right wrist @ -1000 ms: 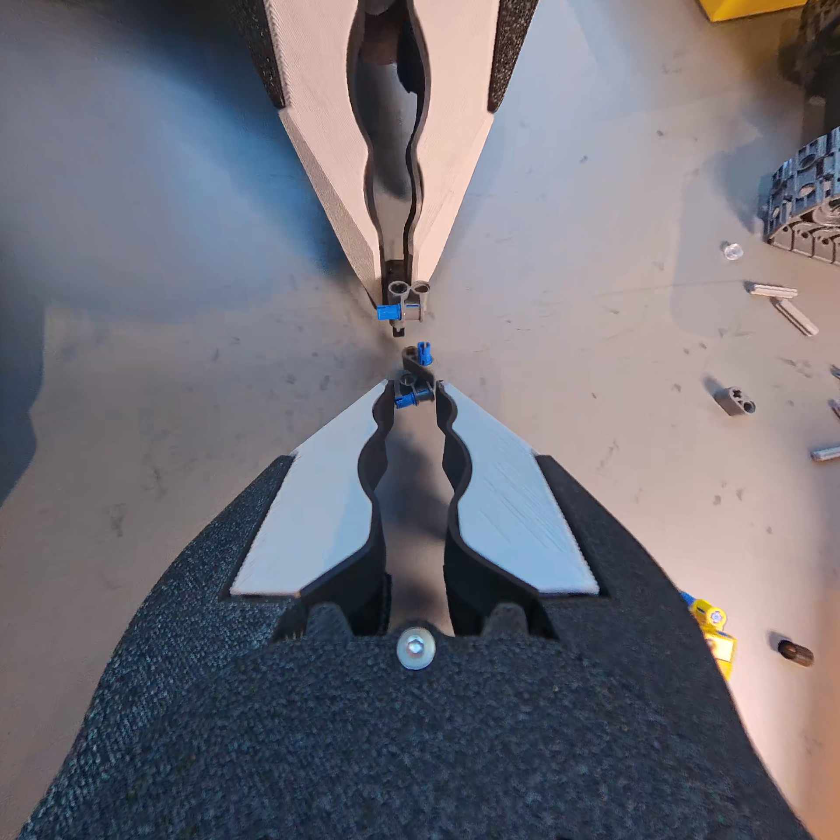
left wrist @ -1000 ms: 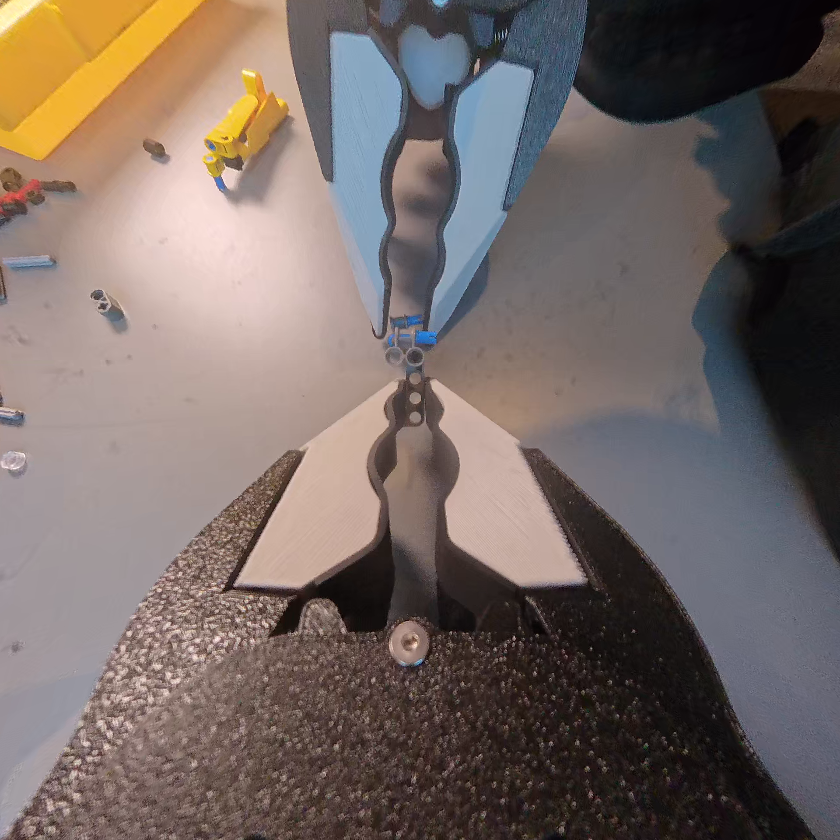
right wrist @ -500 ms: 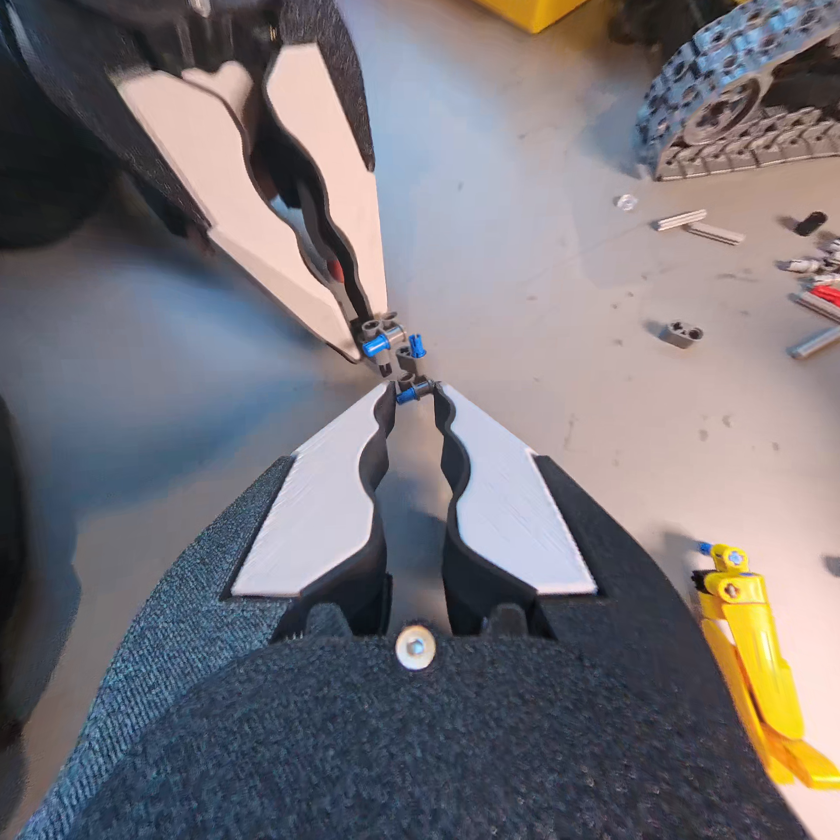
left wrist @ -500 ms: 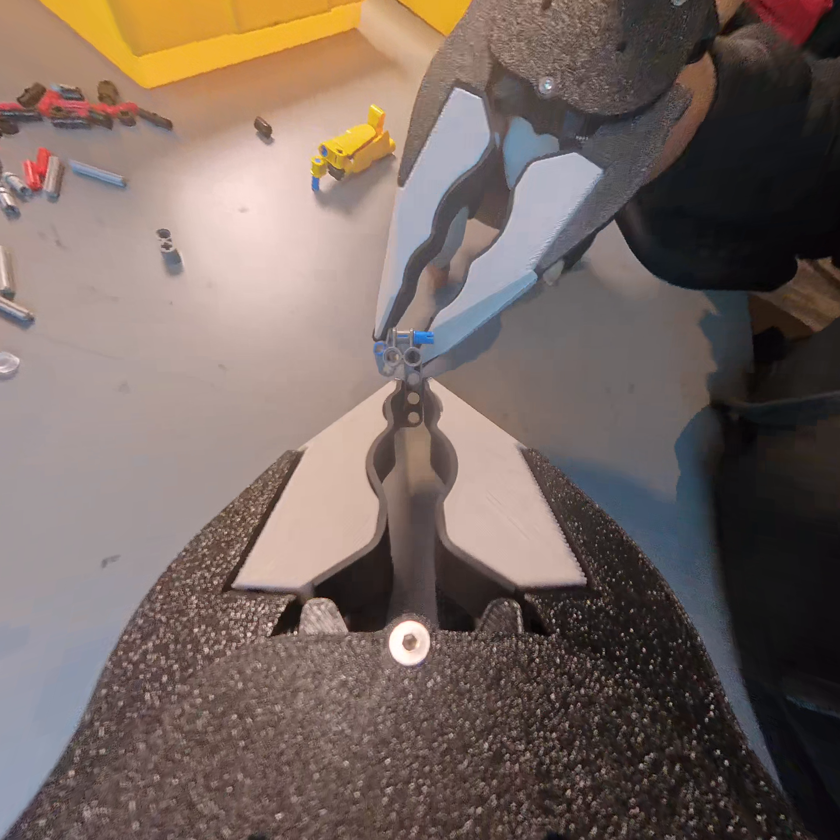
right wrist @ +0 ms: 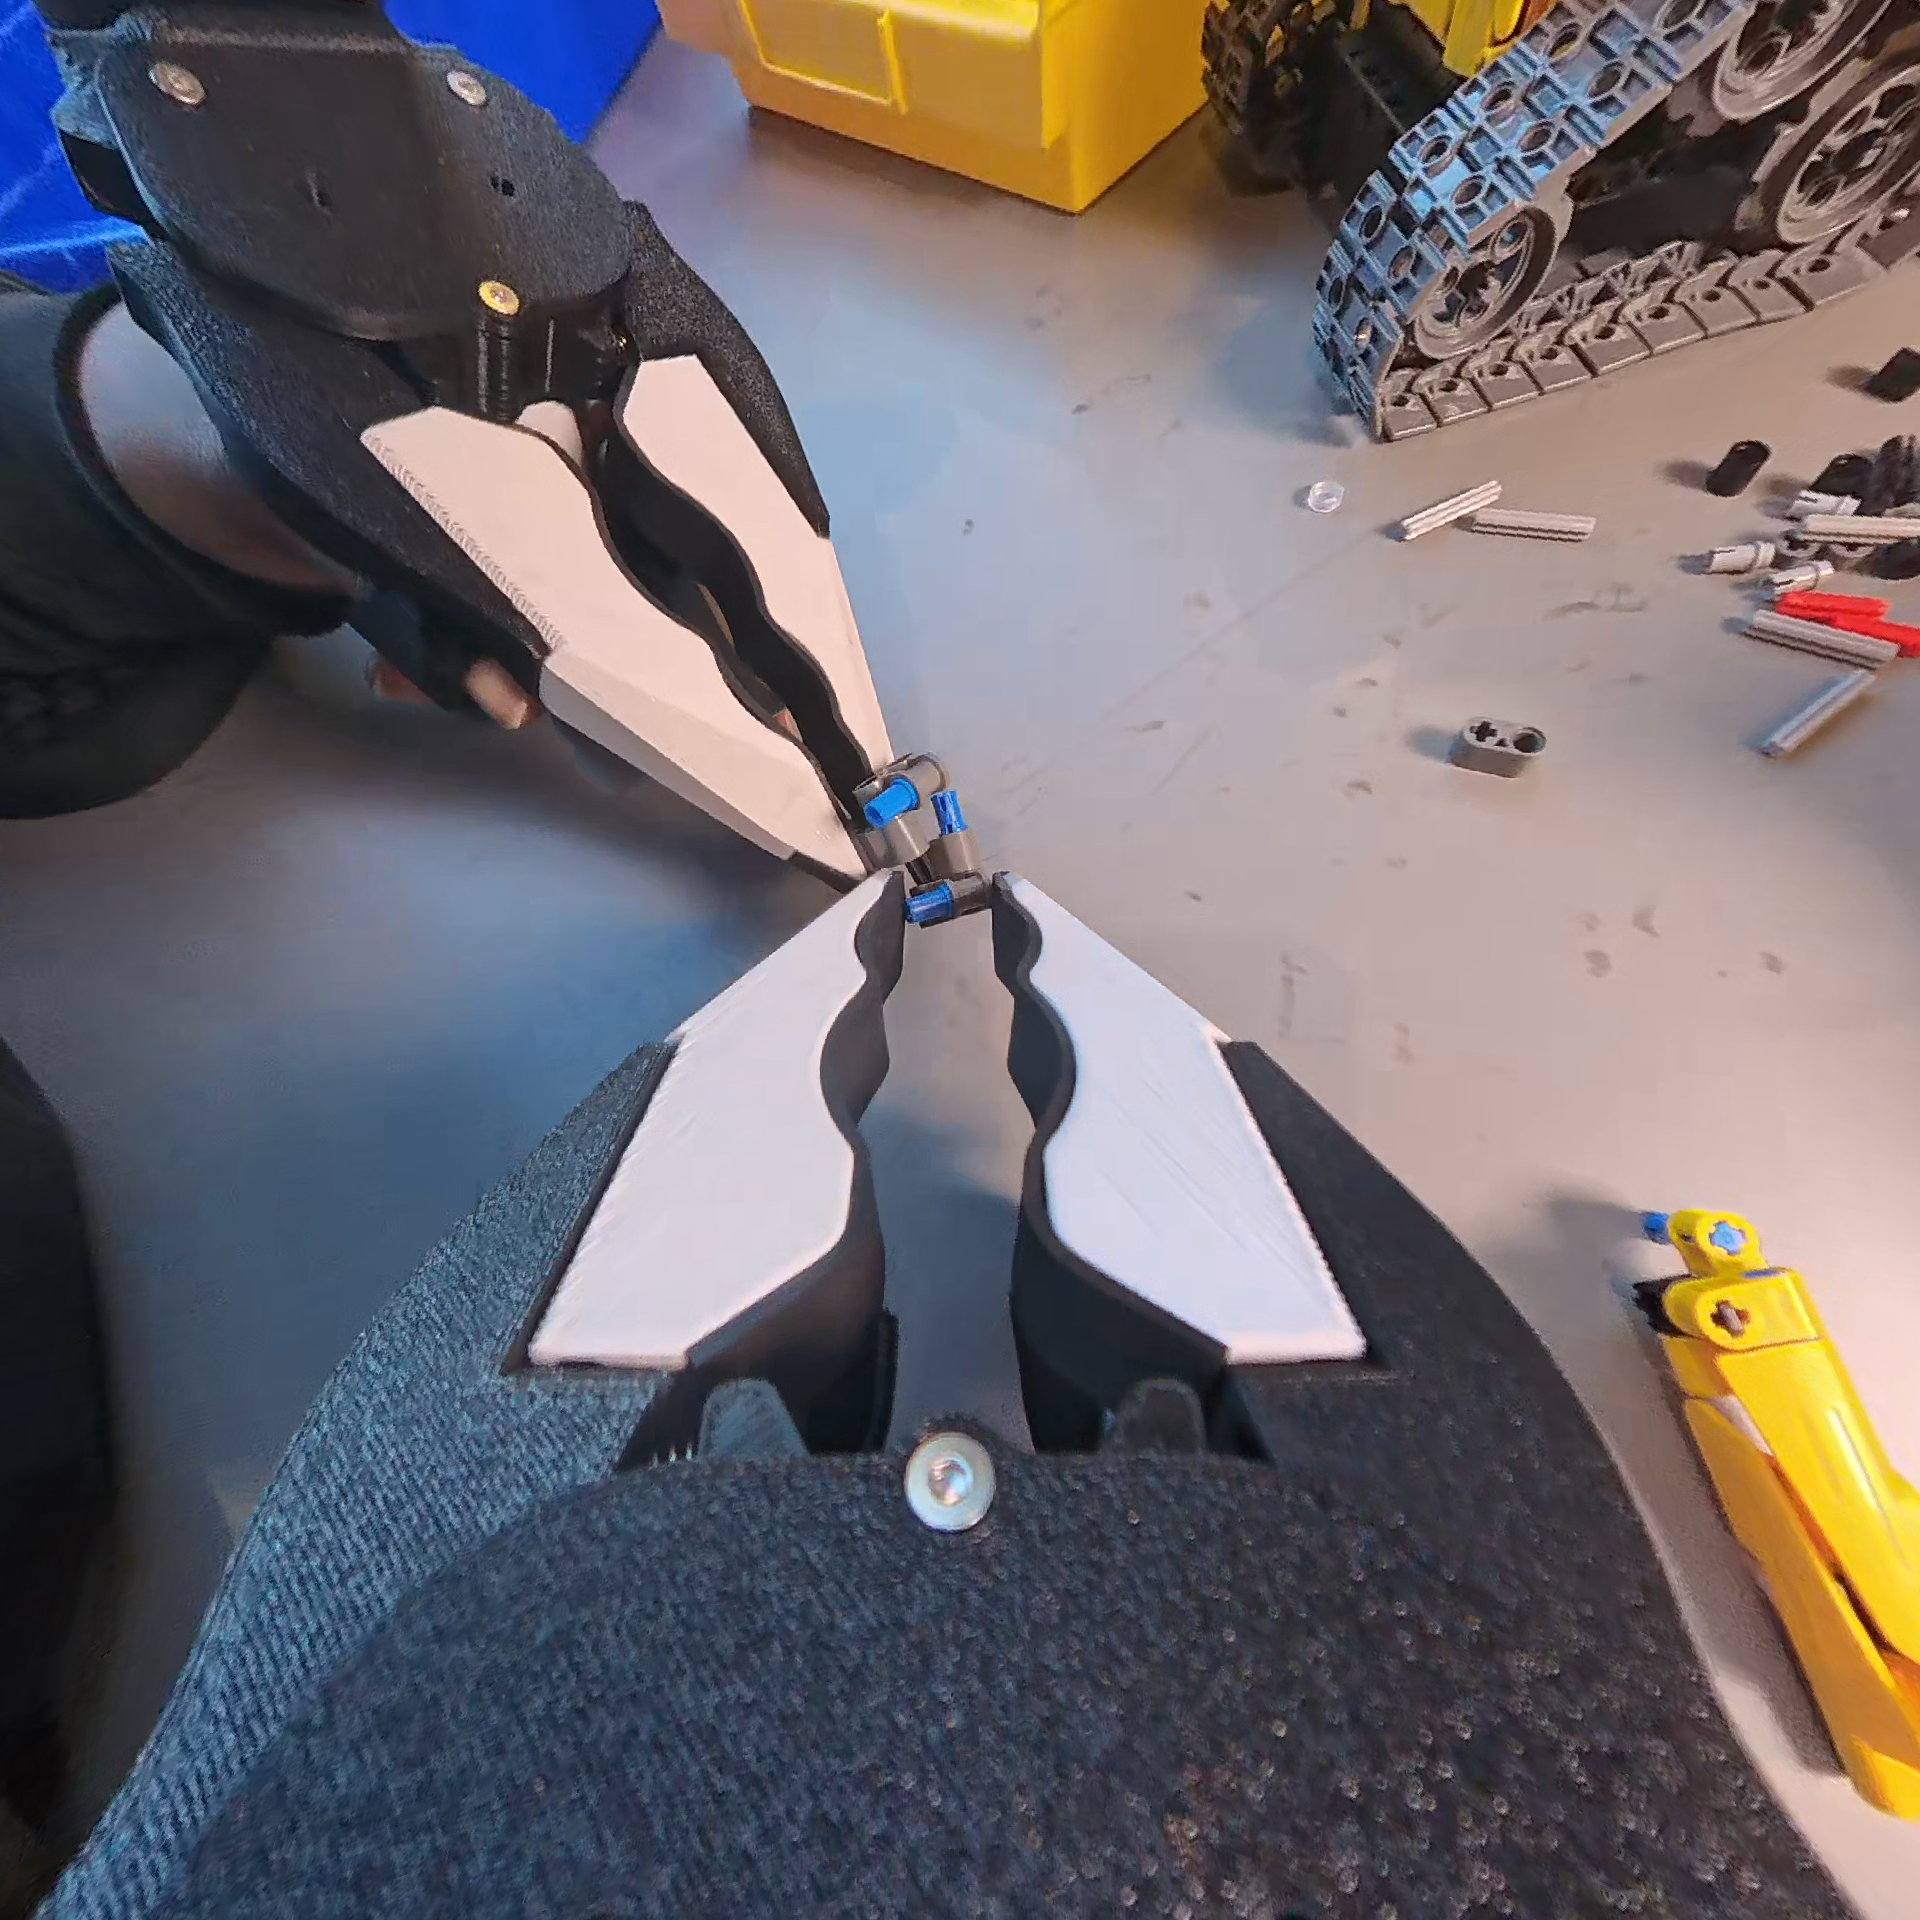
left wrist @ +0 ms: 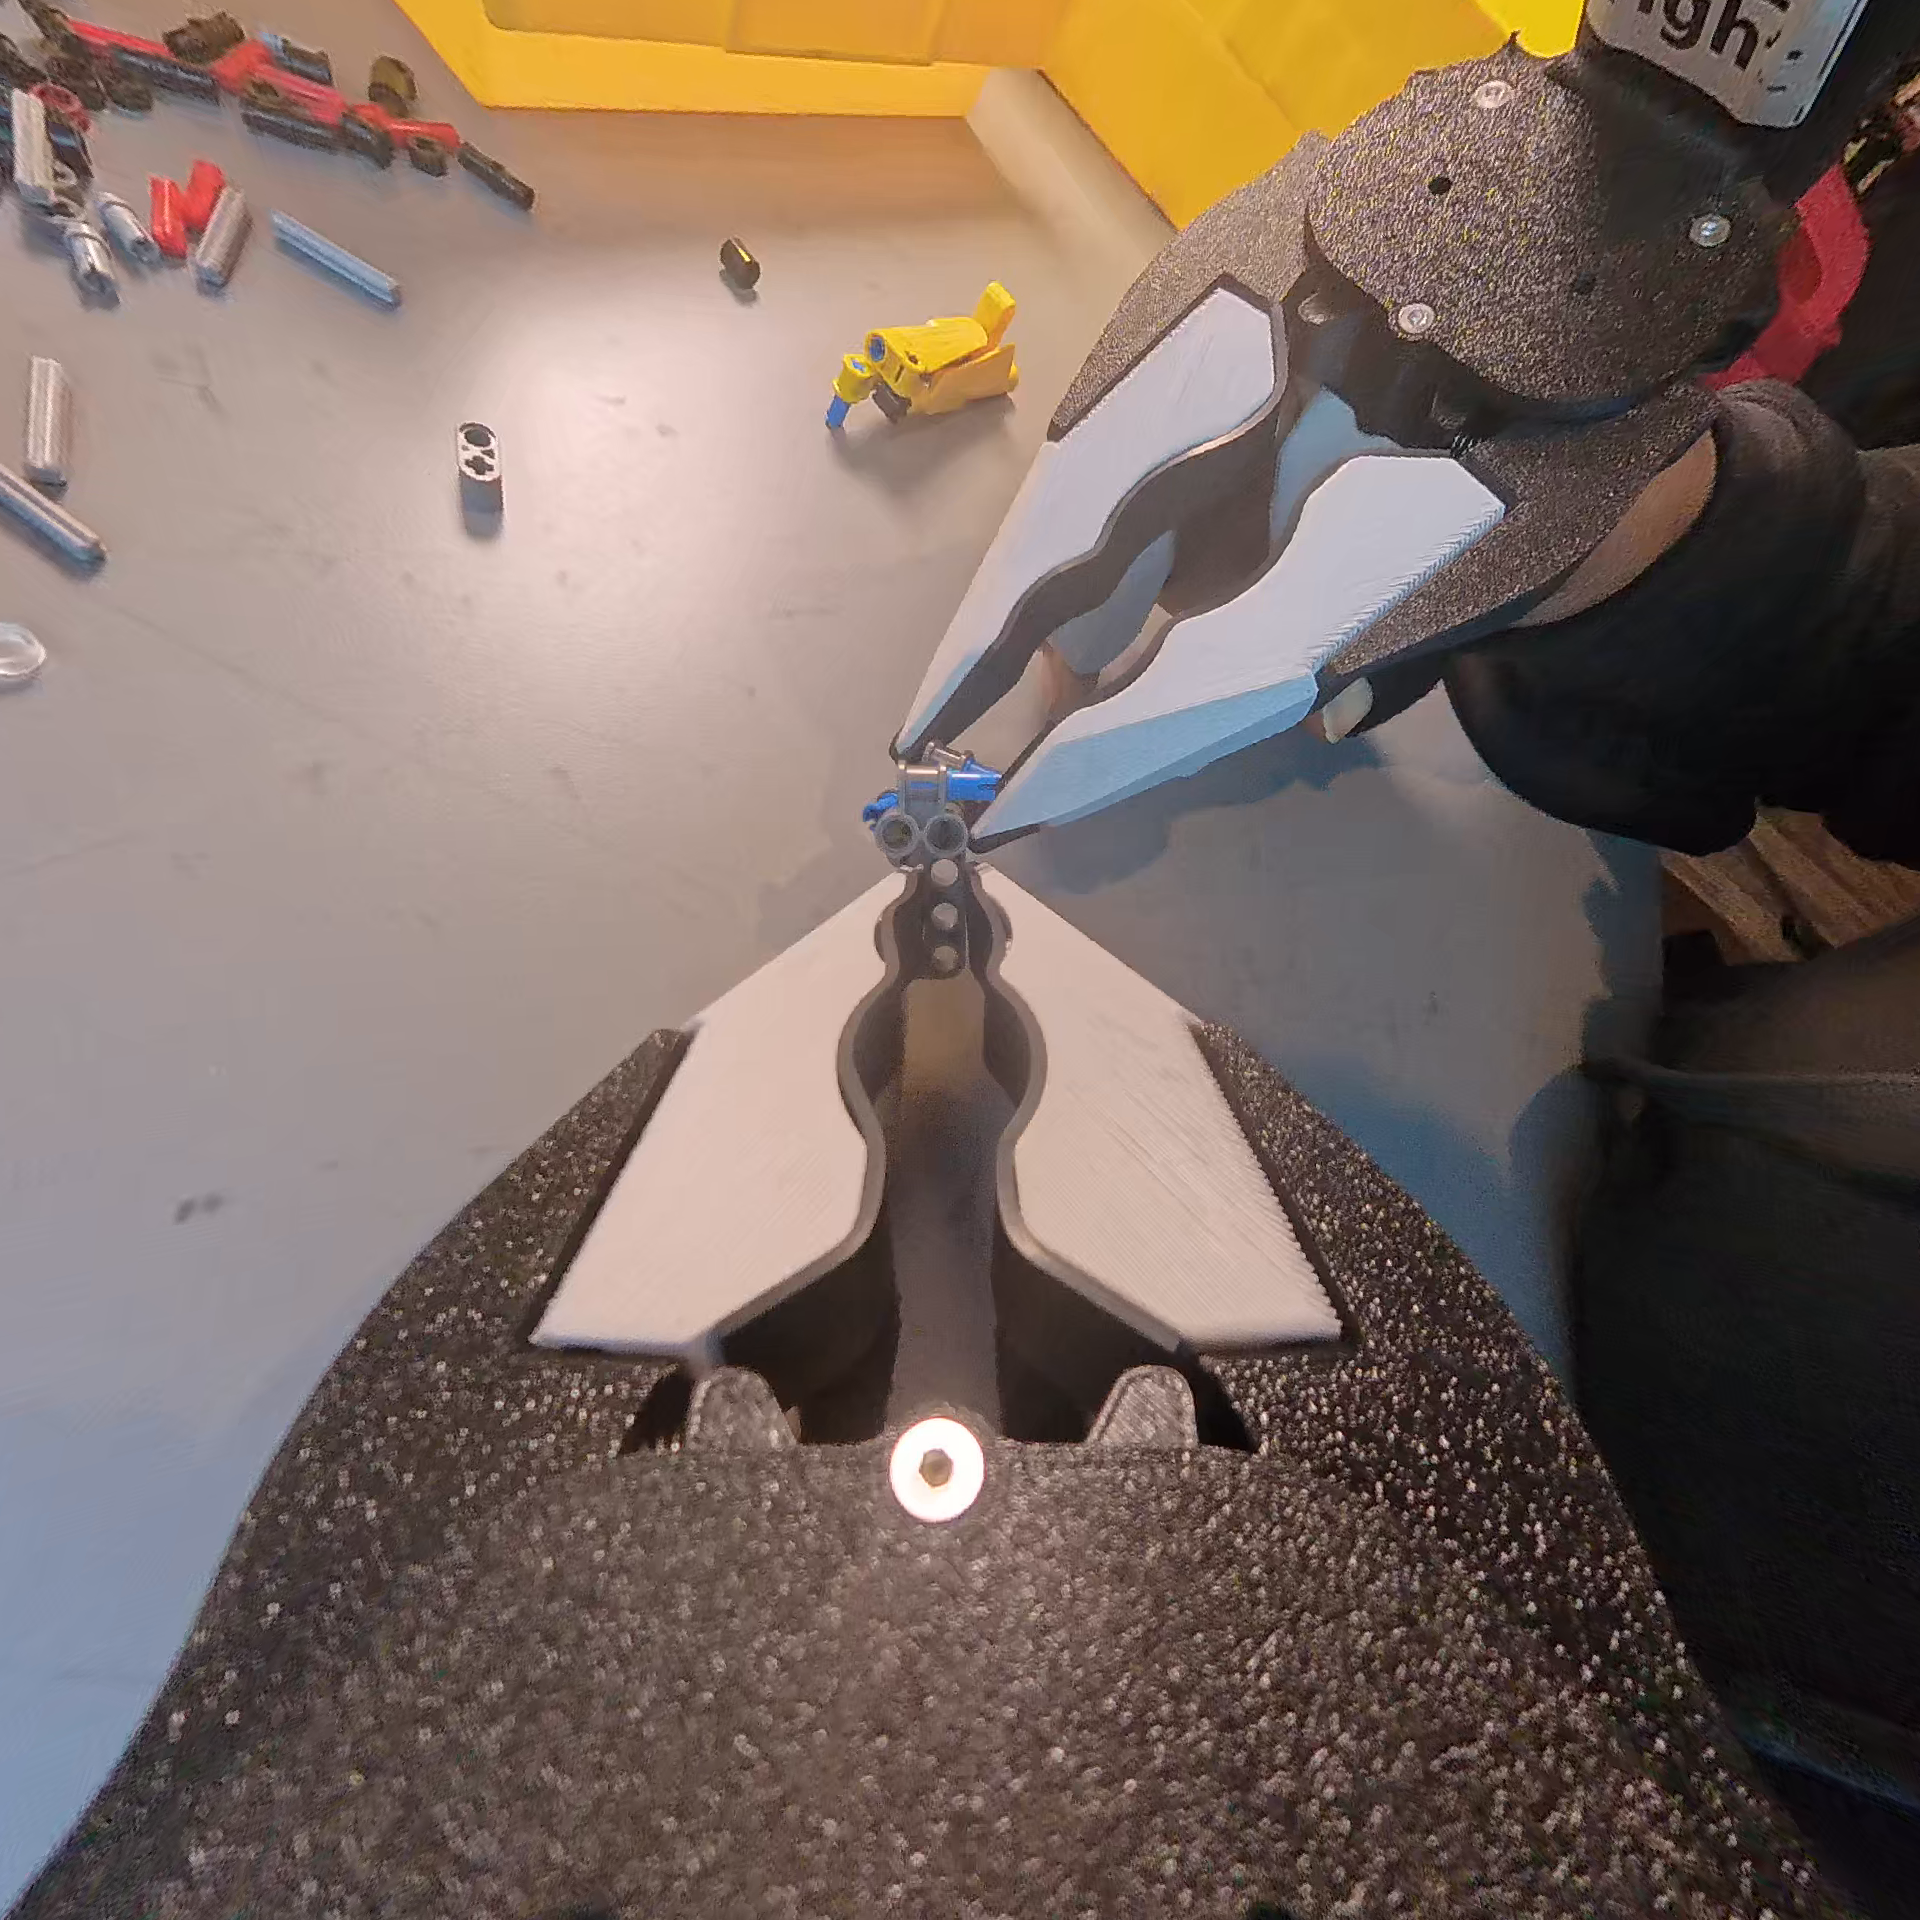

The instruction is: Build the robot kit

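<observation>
Both jaws still grip the joined grey-blue pieces (left wrist: 928,831); right gripper (left wrist: 951,774) has swung aside (now angled).

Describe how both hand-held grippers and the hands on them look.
Both match: the left hand-held gripper and right hand-held gripper have speckled black bodies, pale grey pointed fingers with wavy black inner pads, and a silver screw. A labelled tag tops the right one. Black fingerless gloves.

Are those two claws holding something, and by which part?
Left gripper pinches the dark beam's end; right gripper pinches a grey connector at its end.
</observation>
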The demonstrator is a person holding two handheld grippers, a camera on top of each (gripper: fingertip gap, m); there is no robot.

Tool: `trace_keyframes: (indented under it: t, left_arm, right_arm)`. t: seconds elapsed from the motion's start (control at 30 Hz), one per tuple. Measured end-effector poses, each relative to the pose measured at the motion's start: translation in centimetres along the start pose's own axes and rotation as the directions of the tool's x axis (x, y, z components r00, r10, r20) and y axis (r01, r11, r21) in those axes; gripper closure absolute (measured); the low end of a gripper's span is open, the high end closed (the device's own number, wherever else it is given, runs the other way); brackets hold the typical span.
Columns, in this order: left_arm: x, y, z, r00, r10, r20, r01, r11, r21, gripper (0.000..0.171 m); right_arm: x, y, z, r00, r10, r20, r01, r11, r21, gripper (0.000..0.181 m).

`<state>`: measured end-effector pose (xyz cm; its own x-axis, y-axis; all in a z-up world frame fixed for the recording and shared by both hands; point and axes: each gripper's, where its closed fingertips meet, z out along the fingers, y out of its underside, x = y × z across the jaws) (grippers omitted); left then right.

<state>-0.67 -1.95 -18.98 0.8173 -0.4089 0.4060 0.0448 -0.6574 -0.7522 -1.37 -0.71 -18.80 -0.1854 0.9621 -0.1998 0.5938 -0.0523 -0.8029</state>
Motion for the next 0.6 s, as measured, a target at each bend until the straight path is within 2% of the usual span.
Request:
trace_keyframes:
  t: [0.2, 0.6]
  left_arm:
    - [-0.2, 0.2, 0.1, 0.999, -0.032, 0.008, 0.032, 0.999, -0.007, 0.165]
    - [-0.3, 1.7, 1.2, 0.983, 0.140, 0.120, -0.125, 0.985, -0.123, 0.163]
  right_arm:
    - [0.1, 0.5, 0.3, 1.000, 0.021, 0.009, -0.021, 1.000, -0.017, 0.165]
    - [0.1, 2.0, 0.5, 0.977, -0.204, -0.069, 0.190, 0.968, -0.163, 0.165]
